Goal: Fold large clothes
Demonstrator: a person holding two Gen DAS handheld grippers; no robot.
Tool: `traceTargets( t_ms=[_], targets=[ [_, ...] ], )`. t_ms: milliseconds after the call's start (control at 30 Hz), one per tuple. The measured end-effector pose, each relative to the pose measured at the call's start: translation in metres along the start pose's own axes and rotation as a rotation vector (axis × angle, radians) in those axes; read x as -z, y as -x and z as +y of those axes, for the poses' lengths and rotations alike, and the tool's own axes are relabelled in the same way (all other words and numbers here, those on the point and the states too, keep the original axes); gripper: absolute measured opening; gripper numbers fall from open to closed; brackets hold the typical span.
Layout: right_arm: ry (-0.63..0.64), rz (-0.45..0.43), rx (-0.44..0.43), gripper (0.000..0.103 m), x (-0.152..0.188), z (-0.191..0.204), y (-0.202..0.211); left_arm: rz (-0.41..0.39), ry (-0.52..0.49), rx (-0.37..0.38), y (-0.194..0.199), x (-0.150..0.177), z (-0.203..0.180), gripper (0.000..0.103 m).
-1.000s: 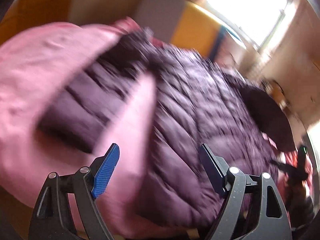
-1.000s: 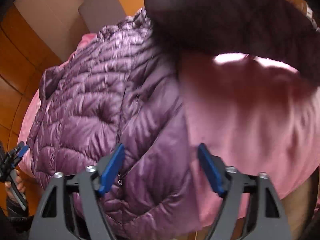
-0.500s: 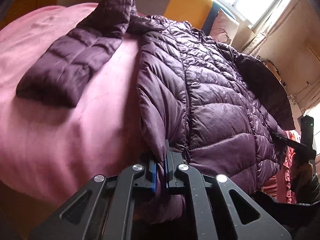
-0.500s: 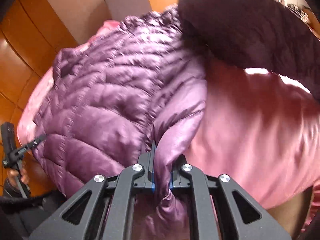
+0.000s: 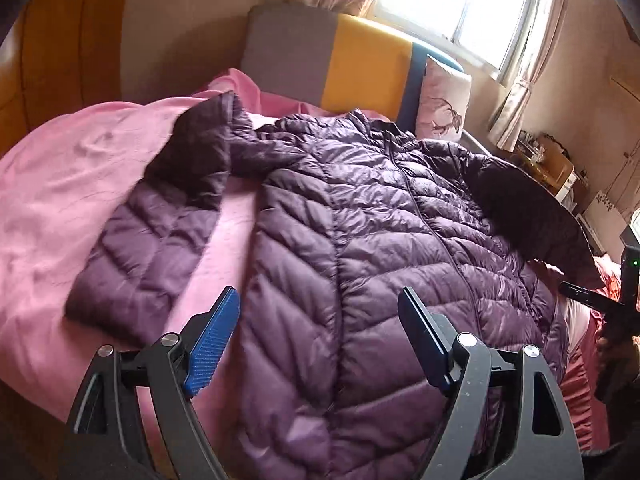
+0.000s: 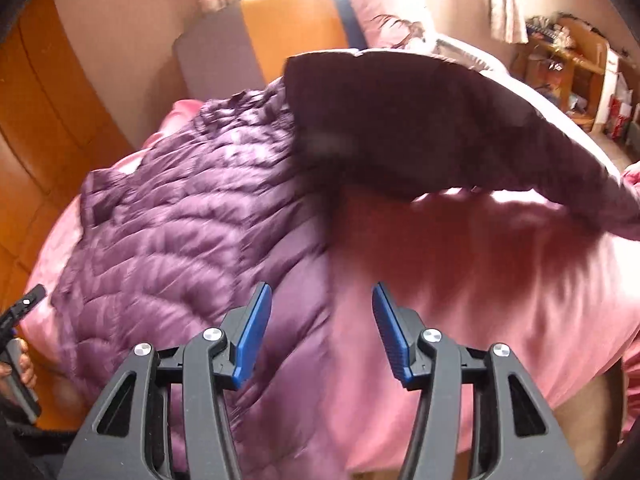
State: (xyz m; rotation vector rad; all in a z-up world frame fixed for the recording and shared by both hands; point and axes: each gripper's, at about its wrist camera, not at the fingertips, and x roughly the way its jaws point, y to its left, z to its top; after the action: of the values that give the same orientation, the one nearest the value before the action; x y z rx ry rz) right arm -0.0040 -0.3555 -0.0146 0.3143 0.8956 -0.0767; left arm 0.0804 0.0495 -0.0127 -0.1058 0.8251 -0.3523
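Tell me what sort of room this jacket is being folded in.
Most likely a bedroom. The purple puffer jacket lies spread on a bed with a pink bedspread, a padded headboard and a pillow behind it, beside a curtained window.

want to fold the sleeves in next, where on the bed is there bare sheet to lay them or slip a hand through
Bare pink bedsheet lies outside the purple quilted left sleeve, with a narrow strip between that sleeve and the purple quilted puffer jacket body. A wide patch opens below the dark right sleeve. The middle is crowded by the jacket.
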Motion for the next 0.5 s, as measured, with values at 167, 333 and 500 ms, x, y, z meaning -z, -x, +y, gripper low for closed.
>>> traceTargets(
  t_ms=[167, 333, 500],
  targets=[
    [-0.003, -0.054, 0.154, 0.052, -0.035, -0.023, -0.017, 0.028, -0.103, 0.007, -0.035, -0.015, -0.037, 0.080],
    [-0.181, -0.155, 0.367, 0.060, -0.101, -0.096, -0.025, 0.055, -0.187, -0.017, -0.060, -0.010, -0.059, 0.080],
    [-0.365, -0.198, 0.530, 0.071, -0.151, -0.162, -0.030, 0.085, -0.145, -0.047, -0.081, -0.011, -0.055, 0.080]
  ],
)
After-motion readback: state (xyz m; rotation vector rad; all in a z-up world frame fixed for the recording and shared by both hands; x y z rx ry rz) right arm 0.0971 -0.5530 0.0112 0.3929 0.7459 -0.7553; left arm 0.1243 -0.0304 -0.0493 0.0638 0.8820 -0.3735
